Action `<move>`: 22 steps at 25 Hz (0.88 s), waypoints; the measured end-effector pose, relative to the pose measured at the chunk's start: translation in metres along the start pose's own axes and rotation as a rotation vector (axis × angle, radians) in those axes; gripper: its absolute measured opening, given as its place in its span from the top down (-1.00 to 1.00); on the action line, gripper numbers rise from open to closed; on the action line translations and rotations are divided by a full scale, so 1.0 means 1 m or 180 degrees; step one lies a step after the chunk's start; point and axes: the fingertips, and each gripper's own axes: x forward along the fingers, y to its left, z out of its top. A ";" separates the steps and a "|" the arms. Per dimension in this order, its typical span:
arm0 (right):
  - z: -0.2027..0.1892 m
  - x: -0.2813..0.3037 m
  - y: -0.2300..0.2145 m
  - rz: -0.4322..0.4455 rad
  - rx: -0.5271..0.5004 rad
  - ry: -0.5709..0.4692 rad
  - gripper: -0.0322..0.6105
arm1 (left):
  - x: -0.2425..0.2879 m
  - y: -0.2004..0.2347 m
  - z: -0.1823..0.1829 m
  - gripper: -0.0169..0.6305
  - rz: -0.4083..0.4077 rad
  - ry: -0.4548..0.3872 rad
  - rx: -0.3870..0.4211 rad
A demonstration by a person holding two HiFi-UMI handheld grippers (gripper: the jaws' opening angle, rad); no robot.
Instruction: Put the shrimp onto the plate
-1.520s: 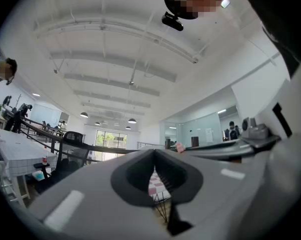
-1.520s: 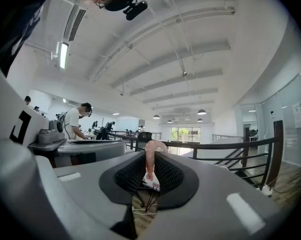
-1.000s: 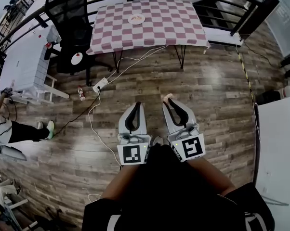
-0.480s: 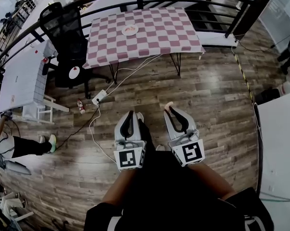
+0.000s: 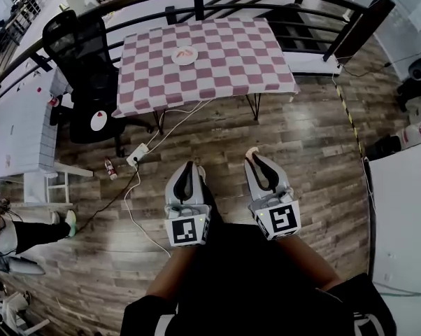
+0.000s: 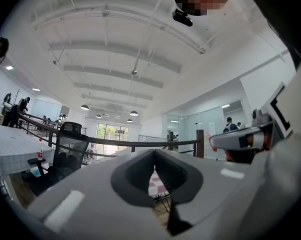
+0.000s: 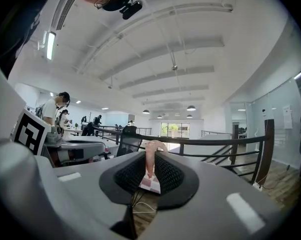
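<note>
right gripper (image 5: 253, 155) is clenched on the pink shrimp (image 7: 150, 156) poking up past its tips, left gripper (image 5: 190, 164) pinched closed on nothing, both over the wood floor (image 5: 308, 138), well apart from the plate (image 5: 175, 57) on the checkered table (image 5: 231, 54).

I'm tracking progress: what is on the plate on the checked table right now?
The plate holds one small pink-red piece, too small to identify. Nothing covers it. The right gripper is shut on a shrimp, away from the table.

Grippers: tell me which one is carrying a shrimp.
The right gripper: a pink shrimp is pinched between its jaw tips. The left gripper is shut with nothing between its jaws.
</note>
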 end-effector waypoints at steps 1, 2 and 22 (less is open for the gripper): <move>0.002 0.016 -0.003 0.0007 -0.0005 0.0014 0.73 | 0.013 0.008 0.002 0.92 -0.0006 -0.0010 0.0022; 0.003 0.032 -0.005 0.0020 -0.0015 0.0033 0.73 | 0.026 0.016 0.003 0.92 -0.0013 -0.0004 0.0042; 0.028 0.299 -0.011 0.0175 -0.0160 0.0407 0.73 | 0.239 0.160 0.011 0.92 -0.0348 0.0114 -0.0236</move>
